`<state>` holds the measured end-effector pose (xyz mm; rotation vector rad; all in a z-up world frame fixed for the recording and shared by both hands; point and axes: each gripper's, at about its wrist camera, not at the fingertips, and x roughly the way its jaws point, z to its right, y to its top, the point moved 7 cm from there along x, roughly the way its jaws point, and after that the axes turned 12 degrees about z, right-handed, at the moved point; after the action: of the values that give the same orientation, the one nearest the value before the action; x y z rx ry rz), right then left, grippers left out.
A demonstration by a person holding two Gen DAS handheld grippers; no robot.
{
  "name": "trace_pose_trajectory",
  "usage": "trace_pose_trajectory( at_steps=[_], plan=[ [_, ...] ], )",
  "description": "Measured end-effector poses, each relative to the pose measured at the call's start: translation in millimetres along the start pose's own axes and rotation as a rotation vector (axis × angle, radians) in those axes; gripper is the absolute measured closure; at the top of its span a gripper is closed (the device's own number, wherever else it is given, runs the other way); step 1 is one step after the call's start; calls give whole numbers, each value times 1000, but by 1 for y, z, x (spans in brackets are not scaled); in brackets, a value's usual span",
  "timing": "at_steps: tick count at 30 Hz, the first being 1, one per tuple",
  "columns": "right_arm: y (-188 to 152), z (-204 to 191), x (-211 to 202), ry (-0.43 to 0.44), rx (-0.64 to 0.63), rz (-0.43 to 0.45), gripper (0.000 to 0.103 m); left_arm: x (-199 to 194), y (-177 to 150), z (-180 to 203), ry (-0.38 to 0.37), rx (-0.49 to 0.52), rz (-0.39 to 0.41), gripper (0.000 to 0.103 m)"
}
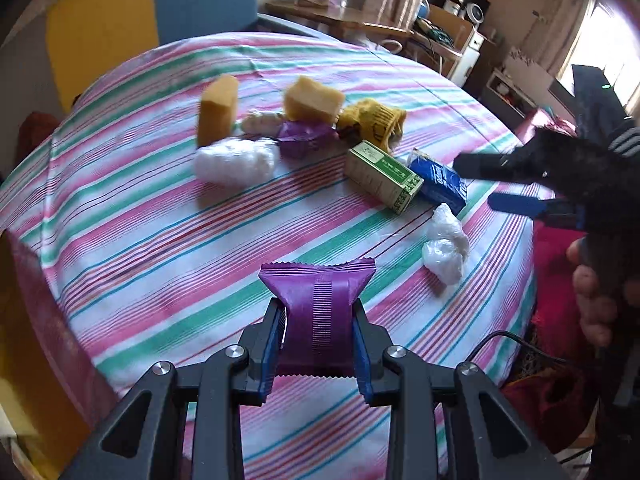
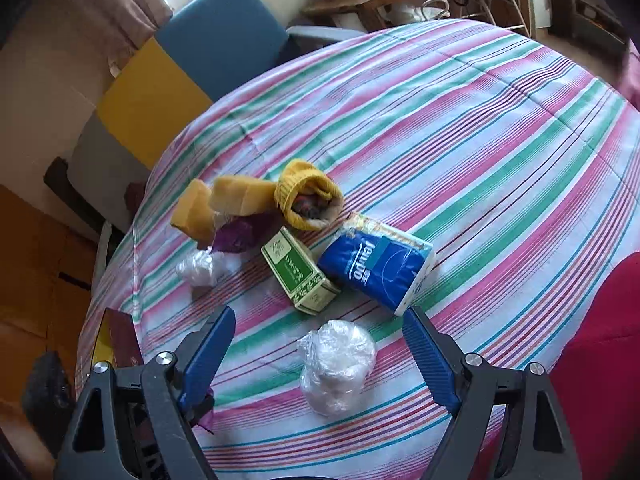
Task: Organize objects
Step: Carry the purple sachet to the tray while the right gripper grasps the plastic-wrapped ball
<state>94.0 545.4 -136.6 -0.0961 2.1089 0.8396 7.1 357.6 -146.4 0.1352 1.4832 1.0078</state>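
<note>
Left wrist view: left gripper (image 1: 318,340) clamps a purple packet (image 1: 318,312); right gripper (image 2: 320,354) gapes over a plastic wad (image 2: 336,366); clutter at twelve o'clock remains unsorted.

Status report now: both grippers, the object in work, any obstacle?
Left gripper shut on purple packet. Right gripper open above white plastic bundle. Nothing between.

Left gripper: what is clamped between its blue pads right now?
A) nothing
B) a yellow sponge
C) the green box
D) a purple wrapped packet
D: the left gripper is shut on the purple packet, whose crimped edge sticks out past the pads, while the green box lies on the striped cloth.
</note>
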Motion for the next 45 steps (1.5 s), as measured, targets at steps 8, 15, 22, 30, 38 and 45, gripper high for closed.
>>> trace_pose_trajectory(
  at_steps=[8,15,22,30,38,45],
  plan=[
    [-27,-7,30,-139,-174,-182,31,-43,-3,-23,19,-87,80,72],
    [-40,-6,41,-228,-274,-240,48,-92,-15,-53,36,-171,151,72],
    [-49,-13,41,-224,-360,-247,67,-177,-54,-135,149,-342,235,72],
    [-49,-10,33,-180,-353,-215,67,-252,-138,-221,365,-514,252,72],
    [-44,-17,31,-157,-349,-200,67,-220,-164,-228,375,-518,162,72],
    [-42,-16,30,-143,-351,-195,67,-190,-175,-234,402,-468,84,72]
  ],
)
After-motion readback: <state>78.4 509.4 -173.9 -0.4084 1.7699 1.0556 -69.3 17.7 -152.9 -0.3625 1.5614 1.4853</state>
